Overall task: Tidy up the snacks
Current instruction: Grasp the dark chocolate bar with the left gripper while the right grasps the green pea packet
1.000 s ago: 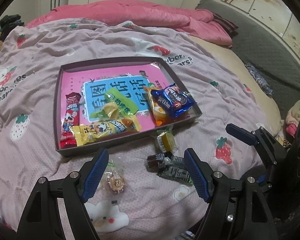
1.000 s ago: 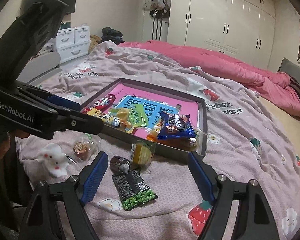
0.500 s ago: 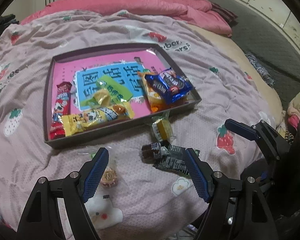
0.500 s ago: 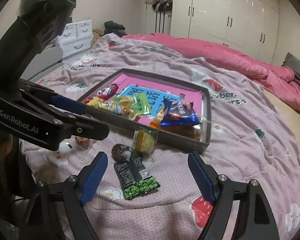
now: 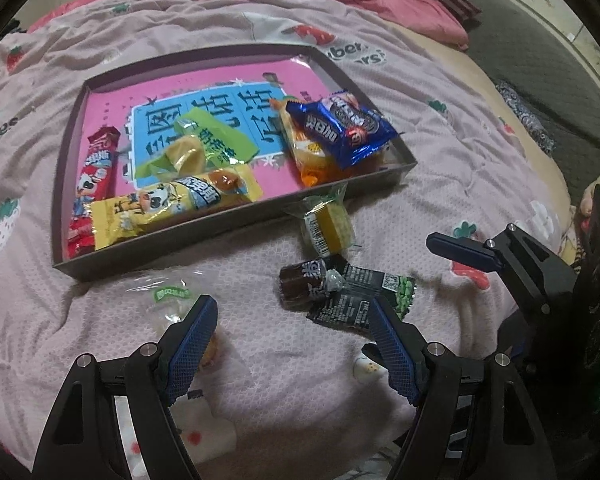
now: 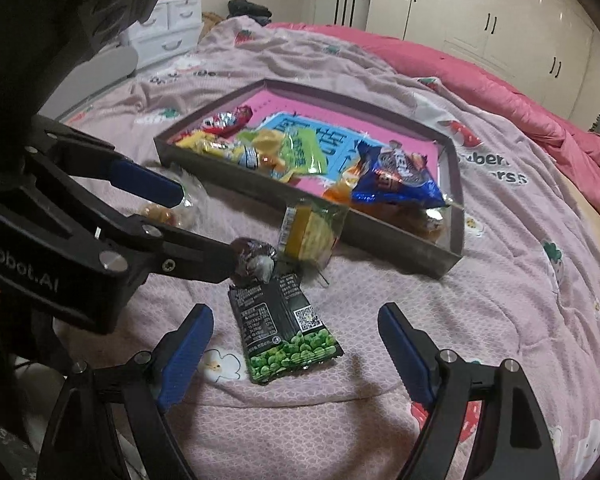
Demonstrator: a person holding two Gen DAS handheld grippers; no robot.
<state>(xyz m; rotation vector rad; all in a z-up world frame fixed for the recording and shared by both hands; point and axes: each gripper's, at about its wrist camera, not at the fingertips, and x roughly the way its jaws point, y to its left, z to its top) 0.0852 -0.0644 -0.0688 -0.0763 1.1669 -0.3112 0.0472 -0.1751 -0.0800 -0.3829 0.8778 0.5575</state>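
A shallow grey tray (image 5: 236, 222) (image 6: 380, 236) with a pink lining lies on the bed and holds several snack packets, among them a blue cookie pack (image 5: 340, 124) (image 6: 396, 184). In front of it lie a yellow cake packet (image 5: 328, 226) (image 6: 308, 232), a brown candy (image 5: 302, 284) (image 6: 252, 260), a black-green pea packet (image 5: 364, 300) (image 6: 284, 332) and a clear-wrapped pastry (image 5: 172, 300) (image 6: 164, 212). My left gripper (image 5: 292, 344) is open and empty, low over the blanket between the pastry and the pea packet. My right gripper (image 6: 296, 352) is open and empty, straddling the pea packet.
The bed is covered by a pink strawberry-print blanket (image 5: 460, 152). A rolled pink quilt (image 6: 520, 92) lies at the far side. White wardrobes (image 6: 480, 12) and drawers (image 6: 168, 36) stand behind. The left gripper's body (image 6: 80, 220) fills the left of the right wrist view.
Both grippers have moved forward and lower toward the loose snacks in front of the tray. Both stay open and empty. No snack has moved.
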